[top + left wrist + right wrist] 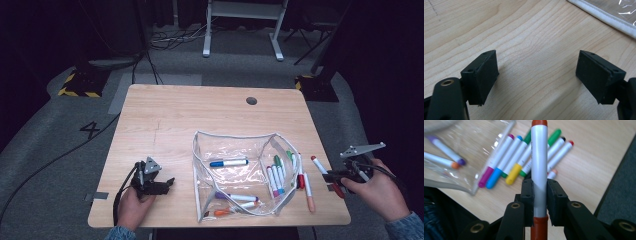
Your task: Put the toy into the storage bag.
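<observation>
My right gripper (539, 187) is shut on a white marker with red ends (539, 157), which stands lengthwise between the jaws. From above, that gripper (334, 176) holds the red marker (320, 166) over the table's right front edge. A clear zip pouch (235, 150) lies open at the front middle, with blue (229, 163), purple (235, 196) and orange (220, 212) markers inside. My left gripper (170, 182) rests on the table left of the pouch; its jaws (537, 72) stand wide open over bare wood.
Several loose markers (506, 162) lie in a row by the pouch's right side, pink, blue, yellow and green among them (276, 176). A peach-tipped marker (309, 192) lies near the front edge. The pouch's white rim (604, 15) runs past my left jaws.
</observation>
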